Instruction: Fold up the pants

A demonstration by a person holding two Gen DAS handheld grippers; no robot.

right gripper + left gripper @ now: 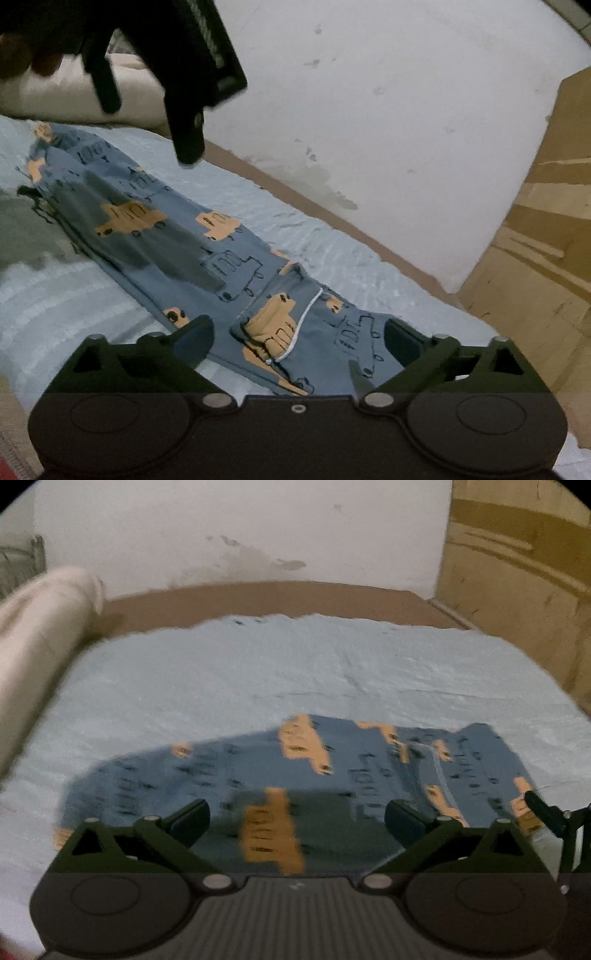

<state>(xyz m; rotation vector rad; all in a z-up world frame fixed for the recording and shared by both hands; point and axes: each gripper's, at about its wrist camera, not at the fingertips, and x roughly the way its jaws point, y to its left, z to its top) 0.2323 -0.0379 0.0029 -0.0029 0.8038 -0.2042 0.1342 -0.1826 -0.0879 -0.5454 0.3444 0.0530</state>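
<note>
So the pants (177, 236) are lying flat on the bed (258, 672), on top of a pale blue textured sheet. They're blue-grey with orange trucks and dark outline drawings of vehicles printed all over. From the right wrist view they run as one long narrow strip from near the pillow end down to the waistband, which sits right in front of the right tongs (299, 341). A white drawstring (295, 332) loops across the waist there.

Both sets of tongs are released, jaws spread wide with nothing pinched. The fabric of the waist lies between the right fingers, but the pads aren't pressing on it. The left tongs (297, 821) hover over the pants too, fingers apart, the cloth under them and pretty blurred. In the right wrist view the left tongs (155, 110) hang up top over the far part of the strip, with a bit of a hand (22, 55) showing at the corner.

No containers with anything in them that I can see; the tan cardboard box (517, 590) on the right is closed. No readable writing anywhere, the print marks are too smeared.

Edges: a brown strip (277, 594) runs between the sheet's far edge and the stained white wall (240, 528). A cream bolster pillow (37, 627) lines the left side. Lots of bare sheet beyond the pants toward the wall; the box crowds the right edge.
</note>
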